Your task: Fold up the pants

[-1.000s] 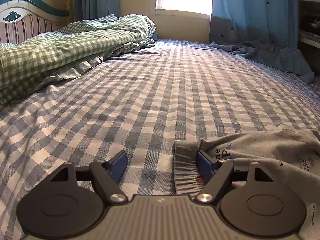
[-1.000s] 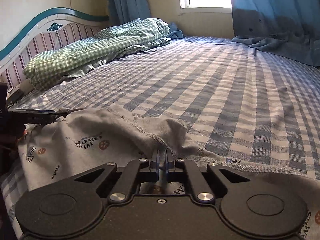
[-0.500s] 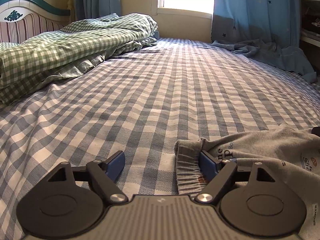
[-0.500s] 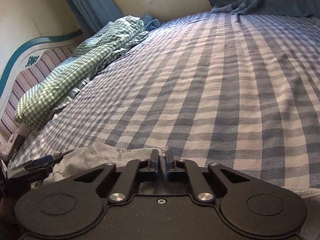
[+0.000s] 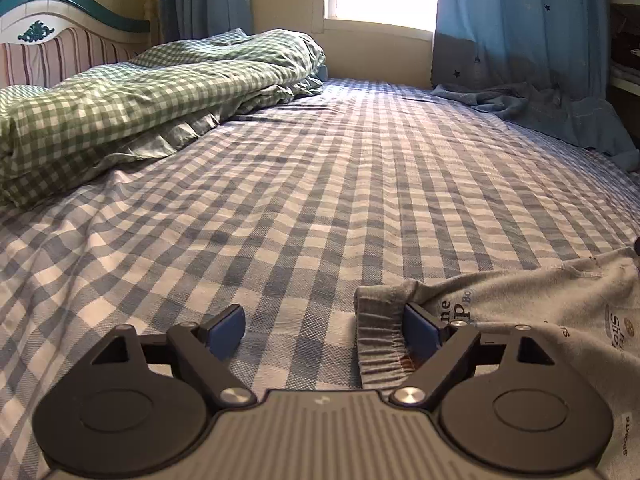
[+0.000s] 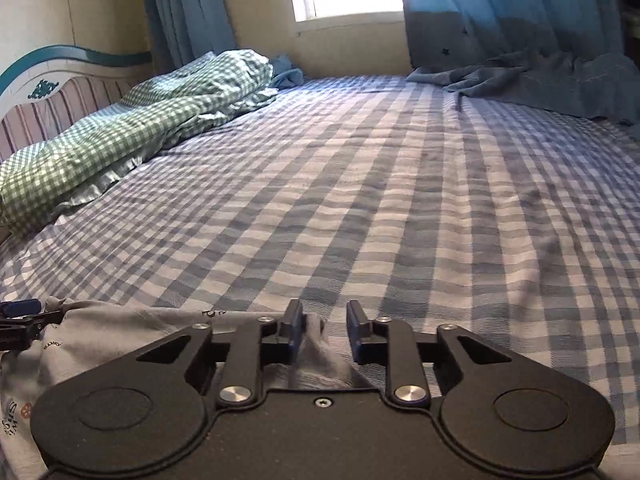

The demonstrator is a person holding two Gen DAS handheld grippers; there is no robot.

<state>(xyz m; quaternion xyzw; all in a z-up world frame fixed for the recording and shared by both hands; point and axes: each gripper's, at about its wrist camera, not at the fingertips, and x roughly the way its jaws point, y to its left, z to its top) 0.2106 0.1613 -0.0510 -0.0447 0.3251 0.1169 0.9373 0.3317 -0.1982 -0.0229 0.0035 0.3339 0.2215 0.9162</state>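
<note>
Grey printed pants (image 5: 532, 320) lie on the blue checked bed at the near right of the left wrist view, with the elastic waistband (image 5: 378, 340) bunched by my left gripper's right finger. My left gripper (image 5: 324, 328) is wide open, low over the sheet, with the waistband edge between its jaws. In the right wrist view the pants (image 6: 112, 336) lie at the near left. My right gripper (image 6: 323, 330) is open, with a fold of grey cloth standing between its jaws. The left gripper's tip (image 6: 20, 312) shows at the far left edge.
A green checked duvet (image 5: 140, 108) is heaped along the striped headboard (image 5: 60, 48) at the left. Blue curtains (image 5: 520, 40) hang by the window, and their ends pile onto the bed's far right corner (image 6: 540, 76). The checked sheet (image 5: 320, 184) stretches ahead.
My right gripper, shut on the pants a second ago, has carried the cloth toward the left gripper and opened its jaws. The left gripper has stayed open in place.
</note>
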